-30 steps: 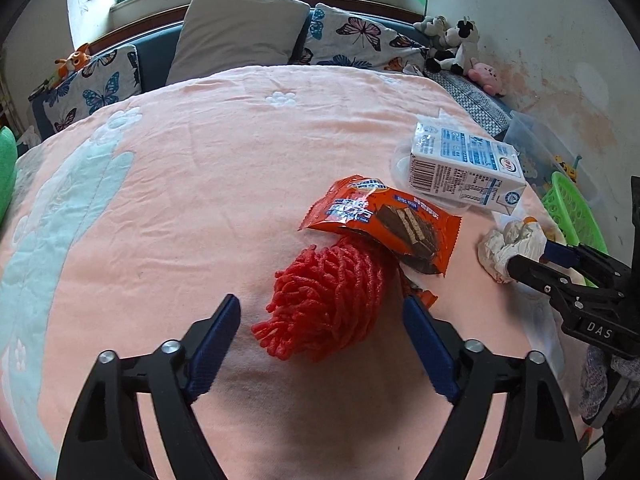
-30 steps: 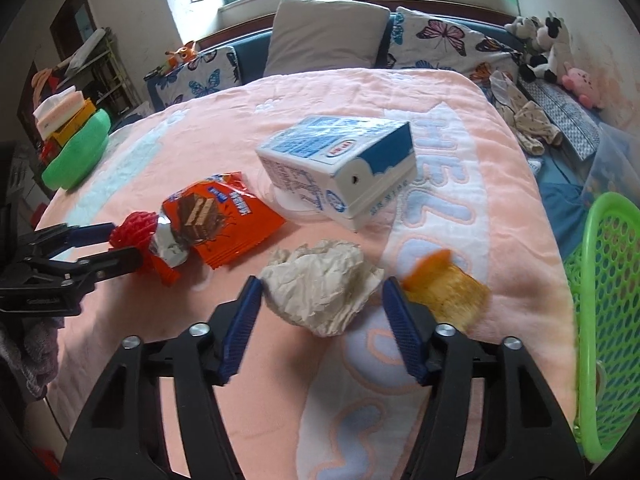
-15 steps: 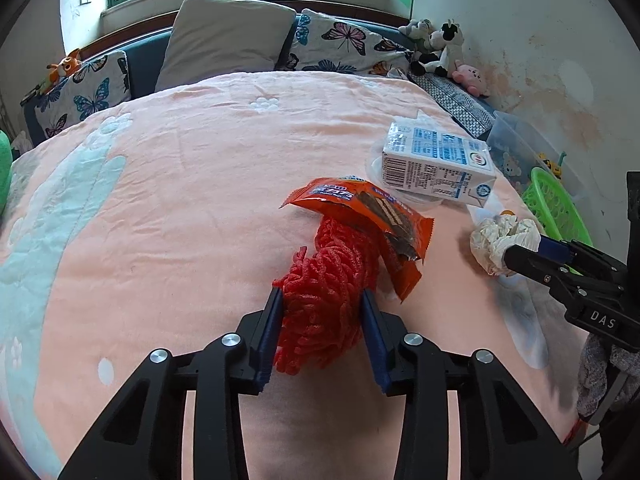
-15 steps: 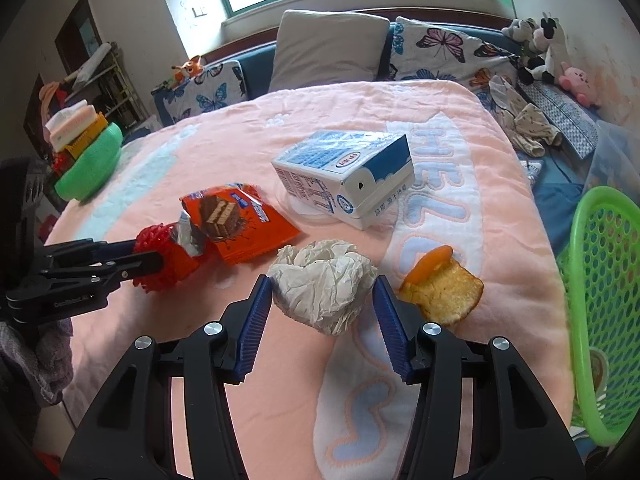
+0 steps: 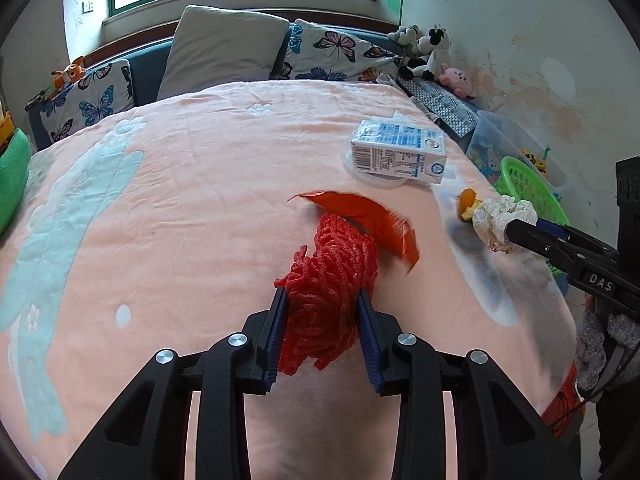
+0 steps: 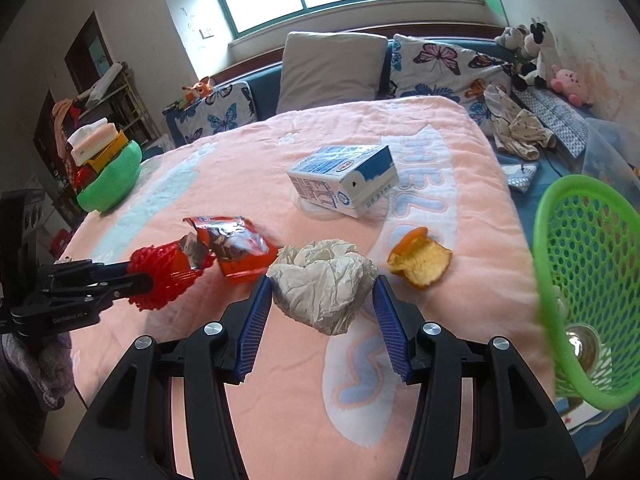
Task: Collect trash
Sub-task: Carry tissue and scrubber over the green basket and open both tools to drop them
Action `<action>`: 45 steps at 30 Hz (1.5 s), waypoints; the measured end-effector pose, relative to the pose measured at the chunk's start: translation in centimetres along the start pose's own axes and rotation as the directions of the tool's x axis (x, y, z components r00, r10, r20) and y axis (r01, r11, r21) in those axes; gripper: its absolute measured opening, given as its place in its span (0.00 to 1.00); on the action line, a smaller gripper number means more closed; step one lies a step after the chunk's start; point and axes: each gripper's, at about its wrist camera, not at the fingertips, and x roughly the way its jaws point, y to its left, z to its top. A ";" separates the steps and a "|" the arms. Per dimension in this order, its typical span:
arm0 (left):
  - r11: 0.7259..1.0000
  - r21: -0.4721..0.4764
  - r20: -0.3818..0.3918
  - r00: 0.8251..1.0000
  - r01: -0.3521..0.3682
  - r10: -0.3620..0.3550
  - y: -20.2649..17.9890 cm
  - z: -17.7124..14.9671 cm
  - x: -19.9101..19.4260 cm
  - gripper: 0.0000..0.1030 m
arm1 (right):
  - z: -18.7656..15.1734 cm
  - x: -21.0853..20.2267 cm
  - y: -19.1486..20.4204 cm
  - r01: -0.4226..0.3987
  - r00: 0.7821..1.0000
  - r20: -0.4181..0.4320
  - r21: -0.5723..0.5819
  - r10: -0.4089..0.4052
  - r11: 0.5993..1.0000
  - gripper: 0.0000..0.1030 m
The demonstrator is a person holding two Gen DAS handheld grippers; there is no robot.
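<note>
My left gripper (image 5: 323, 320) is shut on a red foam fruit net (image 5: 332, 288) and holds it above the pink blanket; the net also shows in the right wrist view (image 6: 166, 270). An orange snack wrapper (image 5: 360, 216) hangs against the net's far end, blurred. My right gripper (image 6: 322, 308) is shut on a crumpled white paper ball (image 6: 324, 280), seen also in the left wrist view (image 5: 500, 218). A blue and white milk carton (image 6: 344, 184) lies on its side on the bed. A piece of orange peel (image 6: 420, 260) lies right of the paper ball.
A green mesh basket (image 6: 588, 280) stands off the bed's right edge, holding a round object. Pillows (image 6: 332, 68) and plush toys (image 6: 532, 52) line the headboard. A green bowl of items (image 6: 108, 176) sits at the left. Clothes (image 6: 516, 128) lie at the right.
Both grippers closed from open: the left on the red net, the right on the paper ball. Both lifted their loads, and the wrapper rose with the net.
</note>
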 end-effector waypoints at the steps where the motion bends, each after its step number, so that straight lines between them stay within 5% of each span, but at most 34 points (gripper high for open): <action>1: 1.000 0.000 0.007 1.000 0.001 -0.001 -0.1 0.0 -0.4 0.32 | -0.1 -0.2 -0.1 0.001 1.000 0.004 0.003 -0.001 1.000 0.51; 23: 0.986 0.085 0.050 0.988 0.142 -0.146 -7.2 3.4 -1.7 0.32 | -0.4 -6.4 -6.4 0.112 0.988 0.097 0.114 -0.123 0.987 0.51; 45: 0.934 0.249 -0.029 0.966 0.256 -0.257 -20.8 8.4 3.2 0.32 | -3.0 -11.0 -19.7 0.334 0.930 0.048 0.302 -0.364 0.893 0.58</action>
